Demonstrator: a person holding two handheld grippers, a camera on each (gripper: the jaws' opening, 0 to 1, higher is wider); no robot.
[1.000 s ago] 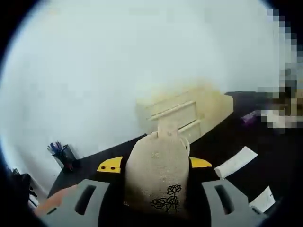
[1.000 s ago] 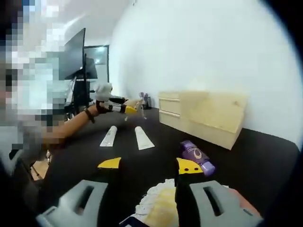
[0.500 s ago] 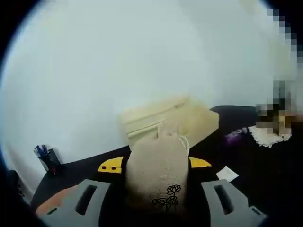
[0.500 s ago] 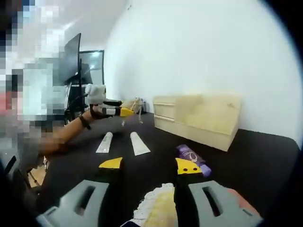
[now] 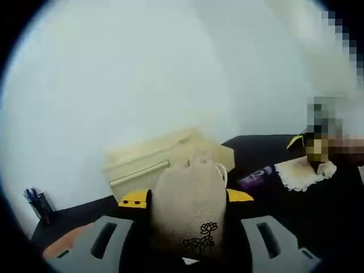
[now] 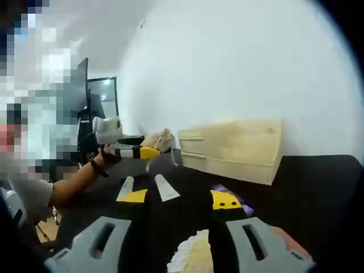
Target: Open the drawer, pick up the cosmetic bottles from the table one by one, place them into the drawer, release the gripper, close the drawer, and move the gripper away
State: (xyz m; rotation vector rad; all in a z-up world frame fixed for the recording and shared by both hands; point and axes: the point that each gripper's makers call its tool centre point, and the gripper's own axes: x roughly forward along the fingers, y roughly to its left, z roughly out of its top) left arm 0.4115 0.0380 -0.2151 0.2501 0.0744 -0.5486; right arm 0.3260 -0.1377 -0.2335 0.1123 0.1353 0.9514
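My left gripper is shut on a small burlap sack printed with a black flower, held above the black table. The same gripper appears in the right gripper view, held by a hand, with the sack at its tip. A purple cosmetic bottle lies on the table right of the pale wooden drawer chest, whose drawers look shut. My right gripper is open with nothing between its tips. The purple bottle lies partly behind its right jaw. Two white tubes lie further out.
A white lace doily lies on the black table near the bottle, and its edge is low between my right jaws. A pen holder stands far left. A monitor and a person's arm are at the left.
Both views have shifted with the hands: the chest has slid left in the left gripper view and the right gripper view sits lower. The sack stays held in the left gripper.
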